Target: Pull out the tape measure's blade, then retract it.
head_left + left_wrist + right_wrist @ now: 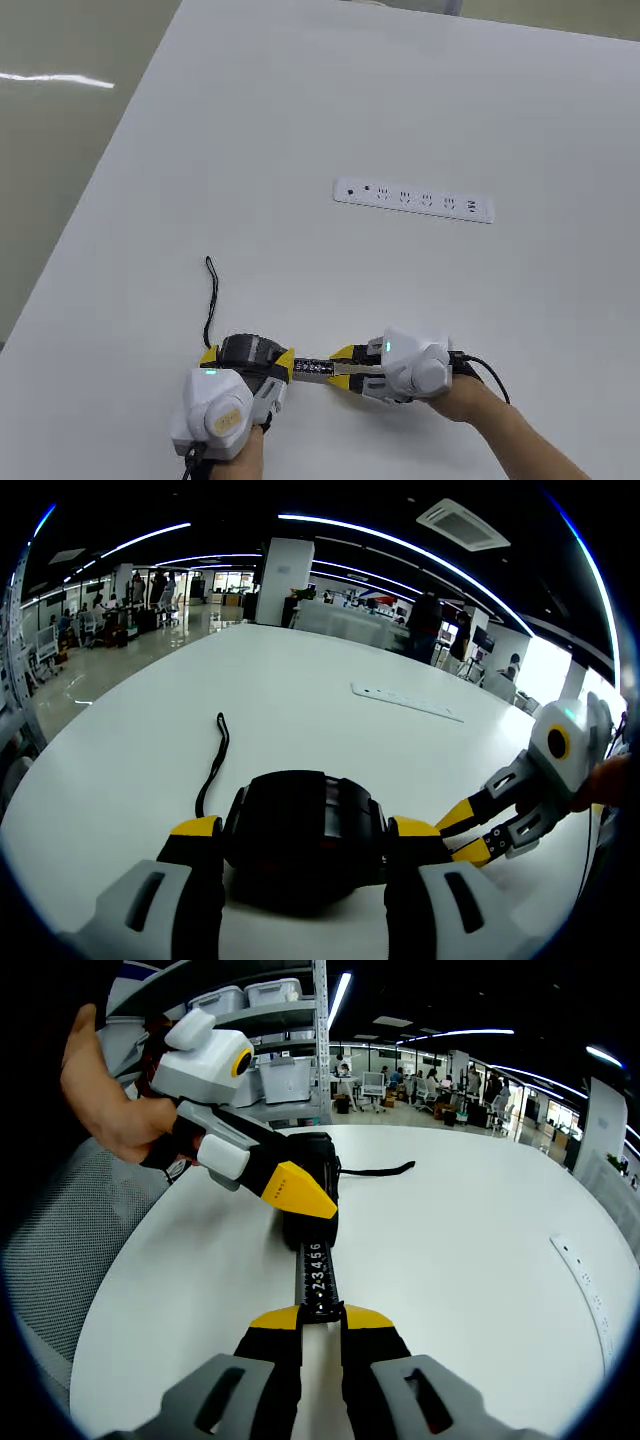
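A black tape measure (250,352) lies near the front edge of the white table, its black wrist strap (211,298) trailing away from me. My left gripper (248,361) is shut on the tape measure's case (303,832), yellow-tipped fingers (195,828) on either side. A short length of blade (314,368) with printed numbers runs from the case to the right. My right gripper (341,367) is shut on the blade's end (317,1278). In the right gripper view the case (312,1160) sits just beyond, with the left gripper (290,1188) on it.
A white power strip (412,199) lies flat further back at centre right. A black cable (485,370) runs from the right gripper. The table's left edge (90,190) borders a shiny floor. An office with shelves and people lies beyond.
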Action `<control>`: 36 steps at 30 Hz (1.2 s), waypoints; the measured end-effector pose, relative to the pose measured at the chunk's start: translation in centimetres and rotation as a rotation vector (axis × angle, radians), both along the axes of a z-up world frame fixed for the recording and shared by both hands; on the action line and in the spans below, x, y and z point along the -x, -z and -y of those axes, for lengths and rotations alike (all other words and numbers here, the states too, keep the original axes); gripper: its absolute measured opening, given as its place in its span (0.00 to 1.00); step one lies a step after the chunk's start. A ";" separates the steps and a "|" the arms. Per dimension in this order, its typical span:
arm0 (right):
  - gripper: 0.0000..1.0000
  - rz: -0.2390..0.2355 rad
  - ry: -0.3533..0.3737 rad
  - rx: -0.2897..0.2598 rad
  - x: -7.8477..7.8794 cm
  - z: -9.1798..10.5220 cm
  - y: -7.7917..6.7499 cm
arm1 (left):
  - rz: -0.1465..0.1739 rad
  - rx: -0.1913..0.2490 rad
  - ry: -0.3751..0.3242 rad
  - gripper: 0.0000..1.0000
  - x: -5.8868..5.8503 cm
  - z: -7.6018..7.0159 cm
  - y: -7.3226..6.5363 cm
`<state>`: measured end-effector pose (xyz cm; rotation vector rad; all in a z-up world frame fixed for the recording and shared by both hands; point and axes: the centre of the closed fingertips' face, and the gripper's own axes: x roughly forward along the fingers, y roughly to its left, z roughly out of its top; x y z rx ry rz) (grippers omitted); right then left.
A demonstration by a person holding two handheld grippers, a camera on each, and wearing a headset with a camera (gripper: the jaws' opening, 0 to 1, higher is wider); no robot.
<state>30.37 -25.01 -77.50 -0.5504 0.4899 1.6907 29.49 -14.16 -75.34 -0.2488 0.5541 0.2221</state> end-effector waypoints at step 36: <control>0.12 -0.004 -0.031 -0.014 1.0 -3.0 0.3 | -0.002 0.011 0.019 0.62 0.0 0.0 -0.1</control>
